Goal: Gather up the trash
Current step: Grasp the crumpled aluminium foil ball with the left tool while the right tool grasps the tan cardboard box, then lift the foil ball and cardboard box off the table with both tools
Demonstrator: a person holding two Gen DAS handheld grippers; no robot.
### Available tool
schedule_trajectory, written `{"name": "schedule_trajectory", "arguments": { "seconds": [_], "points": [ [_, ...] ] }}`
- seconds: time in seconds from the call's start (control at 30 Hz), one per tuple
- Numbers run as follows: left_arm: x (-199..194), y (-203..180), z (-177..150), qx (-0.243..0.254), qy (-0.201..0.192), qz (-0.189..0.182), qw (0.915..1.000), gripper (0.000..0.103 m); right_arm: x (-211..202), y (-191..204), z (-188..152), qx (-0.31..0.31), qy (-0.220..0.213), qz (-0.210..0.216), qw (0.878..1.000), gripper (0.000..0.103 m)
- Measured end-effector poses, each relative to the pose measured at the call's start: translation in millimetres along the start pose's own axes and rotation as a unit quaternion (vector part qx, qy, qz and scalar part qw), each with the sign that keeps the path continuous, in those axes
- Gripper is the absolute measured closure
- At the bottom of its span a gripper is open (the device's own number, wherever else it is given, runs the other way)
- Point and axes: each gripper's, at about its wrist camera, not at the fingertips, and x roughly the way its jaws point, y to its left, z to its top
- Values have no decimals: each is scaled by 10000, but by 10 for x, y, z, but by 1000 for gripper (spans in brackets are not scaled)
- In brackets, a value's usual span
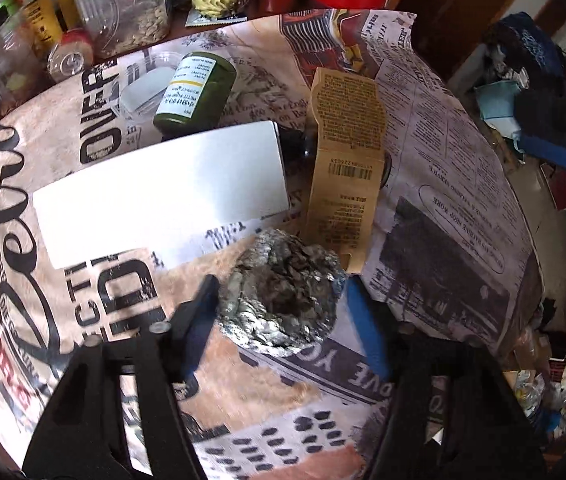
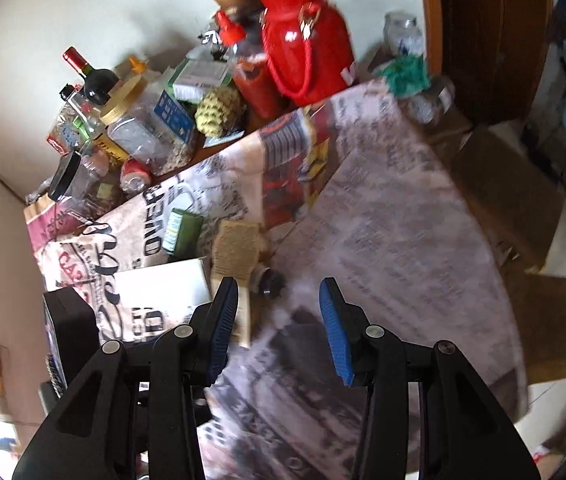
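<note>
- A crumpled ball of silver foil [image 1: 281,294], the trash nearest to hand, lies on the printed newspaper-pattern tablecloth [image 1: 443,168], near the table's near edge.
- The left gripper [image 1: 283,300] has its blue-padded jaws standing either side of the foil ball. The right pad [image 1: 363,320] sits right at the ball's edge and the left one is dark and hard to read, so I cannot tell whether the pads press on it.
- Just beyond the ball lie a flat white rectangular card [image 1: 163,196] to the left and a tan cardboard sleeve [image 1: 343,168] with a barcode and small unreadable print to the right.
- Farther off, a dark green jar [image 1: 195,94] lies on its side. Its white label's writing is too small to read.
- Large cloth lettering reads "OVER" near the jar.
- The right gripper [image 2: 279,328] hangs above the cloth, released, its jaws apart with nothing between them. Its picture is blurred.
- The cloth to the right of the sleeve lies bare up to the table's curved right edge.
- At the far edge crowd a red flask [image 2: 303,40], a wine bottle [image 2: 91,76], plastic jars and a yellow-green scaly fruit [image 2: 217,114].
</note>
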Motion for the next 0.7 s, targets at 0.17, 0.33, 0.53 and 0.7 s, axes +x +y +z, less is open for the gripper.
{"name": "schedule_trajectory", "arguments": {
  "seconds": [0.17,0.33,0.53,0.7],
  "points": [
    [-113,150,-48,30,-134,67,9999,46,289,177,19,51,237,212,9995,64],
    [-311,467,-142,-336,-192,318,9987,46,599,295,-97,177,349,13,9992,64],
    [-537,871,-230,-970,-346,515,9934,46,903,379,-224,285,644,-444,9965,64],
    [-639,998,-295,-1086,-413,644,9911,46,1034,430,-247,461,745,-254,9958,64]
  ]
}}
